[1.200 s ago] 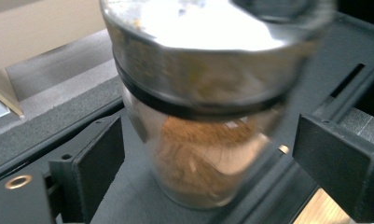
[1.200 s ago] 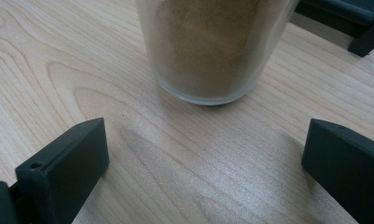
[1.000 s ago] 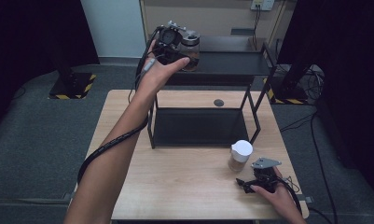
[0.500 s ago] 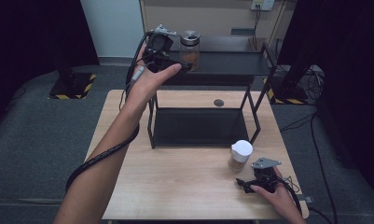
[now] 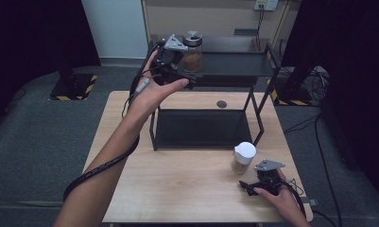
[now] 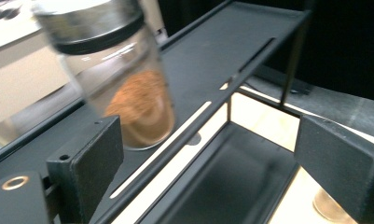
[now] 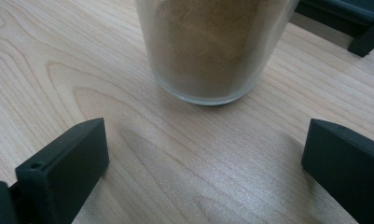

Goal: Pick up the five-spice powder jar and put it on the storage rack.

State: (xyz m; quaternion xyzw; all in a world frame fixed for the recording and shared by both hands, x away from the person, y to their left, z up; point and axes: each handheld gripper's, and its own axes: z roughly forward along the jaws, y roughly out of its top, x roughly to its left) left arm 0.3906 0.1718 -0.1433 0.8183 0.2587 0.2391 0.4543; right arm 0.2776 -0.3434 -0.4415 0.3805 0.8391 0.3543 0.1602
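The person's left gripper is raised at the black rack's top shelf, jaws spread wide and holding nothing. Just beyond them a dark-lidded glass jar of orange-brown powder stands upright on the shelf, free of the jaws. Down on the wooden surface the right gripper rests with jaws wide apart and empty, near a white-capped jar of tan powder standing just ahead.
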